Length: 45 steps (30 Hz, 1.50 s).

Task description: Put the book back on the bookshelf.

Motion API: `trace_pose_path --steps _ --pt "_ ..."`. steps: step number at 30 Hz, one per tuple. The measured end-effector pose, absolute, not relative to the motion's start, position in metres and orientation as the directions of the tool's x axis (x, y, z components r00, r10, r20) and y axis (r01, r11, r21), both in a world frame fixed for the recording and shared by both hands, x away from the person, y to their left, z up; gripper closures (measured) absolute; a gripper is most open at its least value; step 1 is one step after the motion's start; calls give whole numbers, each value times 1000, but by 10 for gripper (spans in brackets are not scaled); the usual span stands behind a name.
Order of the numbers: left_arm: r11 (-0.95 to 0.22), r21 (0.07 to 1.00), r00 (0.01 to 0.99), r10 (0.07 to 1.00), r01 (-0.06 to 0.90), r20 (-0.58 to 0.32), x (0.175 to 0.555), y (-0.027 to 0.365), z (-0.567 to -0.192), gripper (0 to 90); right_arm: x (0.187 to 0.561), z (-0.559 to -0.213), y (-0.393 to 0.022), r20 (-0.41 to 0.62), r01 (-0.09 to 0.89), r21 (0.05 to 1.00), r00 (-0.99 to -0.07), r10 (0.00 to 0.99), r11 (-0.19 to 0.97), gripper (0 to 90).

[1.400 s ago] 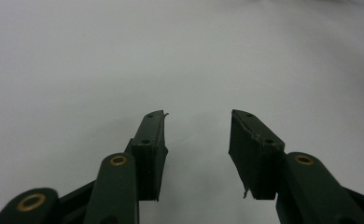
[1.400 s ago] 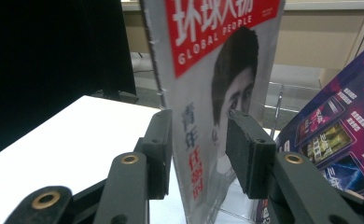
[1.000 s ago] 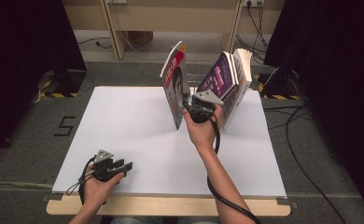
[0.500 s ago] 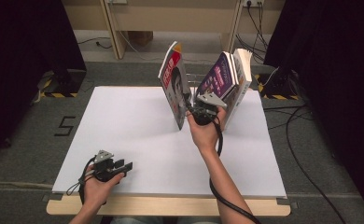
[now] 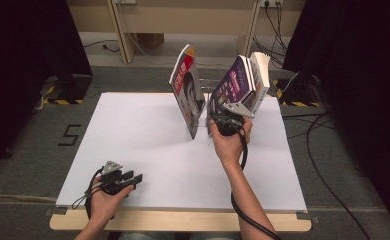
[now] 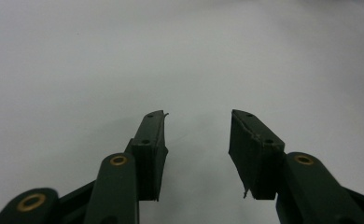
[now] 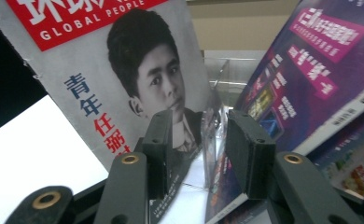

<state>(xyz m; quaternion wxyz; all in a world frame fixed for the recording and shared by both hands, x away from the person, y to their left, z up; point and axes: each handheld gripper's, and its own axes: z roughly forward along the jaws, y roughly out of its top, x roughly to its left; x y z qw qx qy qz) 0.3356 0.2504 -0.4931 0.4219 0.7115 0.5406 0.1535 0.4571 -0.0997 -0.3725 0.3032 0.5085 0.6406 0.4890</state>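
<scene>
Two magazines stand at the back of the white table. One has a red title band and a portrait cover and leans left. The other is purple and leans right against thicker books. My right gripper sits low in the gap between the two, jaws open, with nothing pressed between them. A clear plastic divider stands just beyond its tips. My left gripper rests open on the near left of the table, holding nothing.
Bare white table surface spreads out ahead of the left gripper. A cable trails from the right gripper along the forearm. Floor cables lie to the right of the table, and wooden furniture legs stand behind it.
The right hand and its gripper have shifted slightly to the right, toward the purple magazine. The left hand has stayed where it was.
</scene>
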Motion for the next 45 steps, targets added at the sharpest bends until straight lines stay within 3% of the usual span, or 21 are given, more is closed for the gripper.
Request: trace_pose_path --steps 45 --pt "-61 765 368 899 641 -236 335 250 -493 552 450 -379 -154 145 381 921 -150 978 -78 628"
